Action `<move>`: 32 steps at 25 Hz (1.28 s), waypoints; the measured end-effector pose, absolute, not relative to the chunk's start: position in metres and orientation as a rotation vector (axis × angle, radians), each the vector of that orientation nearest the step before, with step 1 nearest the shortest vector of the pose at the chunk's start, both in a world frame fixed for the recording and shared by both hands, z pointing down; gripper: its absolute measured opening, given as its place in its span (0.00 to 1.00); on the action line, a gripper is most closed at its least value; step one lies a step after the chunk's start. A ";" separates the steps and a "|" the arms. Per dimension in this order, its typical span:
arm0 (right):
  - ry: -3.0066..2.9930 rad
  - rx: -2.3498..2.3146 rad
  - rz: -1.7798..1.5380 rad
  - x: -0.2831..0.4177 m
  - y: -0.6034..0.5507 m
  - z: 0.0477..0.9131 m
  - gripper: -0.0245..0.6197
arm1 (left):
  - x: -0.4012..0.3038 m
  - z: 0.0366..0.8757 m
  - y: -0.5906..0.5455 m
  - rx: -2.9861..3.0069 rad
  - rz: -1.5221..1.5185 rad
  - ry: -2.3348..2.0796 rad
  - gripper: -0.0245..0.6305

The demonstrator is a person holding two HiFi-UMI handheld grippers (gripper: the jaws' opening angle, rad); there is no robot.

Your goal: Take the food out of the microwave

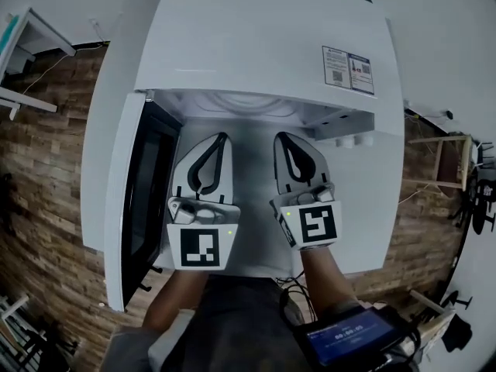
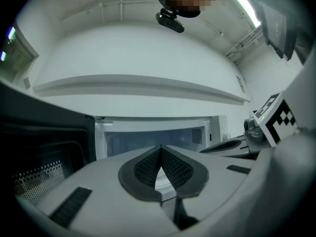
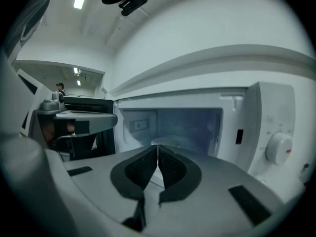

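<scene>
The white microwave (image 1: 263, 45) stands with its door (image 1: 143, 200) swung open to the left. In the lit cavity (image 3: 192, 122) a pale rounded rim (image 3: 173, 143) shows just past my jaw tips. I cannot tell whether it is a dish or the turntable, and no food is plainly visible. My left gripper (image 1: 223, 136) and right gripper (image 1: 280, 136) hover side by side at the cavity mouth, pointing in. Both are shut with nothing between the pads. The left gripper's tips (image 2: 160, 146) meet, and so do the right gripper's tips (image 3: 157, 145).
The control panel with a round dial (image 3: 279, 148) is right of the cavity. The dark door window (image 2: 39, 167) is close on the left. A small screen device (image 1: 349, 339) sits by the person's right forearm. Wood-pattern flooring (image 1: 54, 169) surrounds the white counter.
</scene>
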State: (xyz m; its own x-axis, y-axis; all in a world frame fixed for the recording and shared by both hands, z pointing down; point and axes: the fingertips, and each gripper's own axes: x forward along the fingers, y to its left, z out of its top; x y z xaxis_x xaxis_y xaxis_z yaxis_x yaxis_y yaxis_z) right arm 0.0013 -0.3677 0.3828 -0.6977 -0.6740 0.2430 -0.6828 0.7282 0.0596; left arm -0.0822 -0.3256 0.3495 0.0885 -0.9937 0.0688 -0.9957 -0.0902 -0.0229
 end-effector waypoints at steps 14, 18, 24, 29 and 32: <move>-2.630 1.059 0.100 -0.017 -0.388 0.428 0.05 | -0.091 0.395 -0.347 2.243 0.089 -2.045 0.05; -2.629 1.067 0.091 -0.018 -0.392 0.425 0.05 | -0.087 0.399 -0.346 2.228 0.092 -2.026 0.05; -2.626 1.045 0.084 -0.026 -0.396 0.429 0.10 | -0.089 0.398 -0.348 2.220 0.072 -2.031 0.05; -2.638 1.008 0.055 -0.041 -0.408 0.426 0.24 | -0.094 0.399 -0.350 2.203 0.052 -2.034 0.05; -2.641 1.018 0.041 -0.048 -0.419 0.422 0.39 | -0.097 0.398 -0.353 2.184 0.025 -2.044 0.05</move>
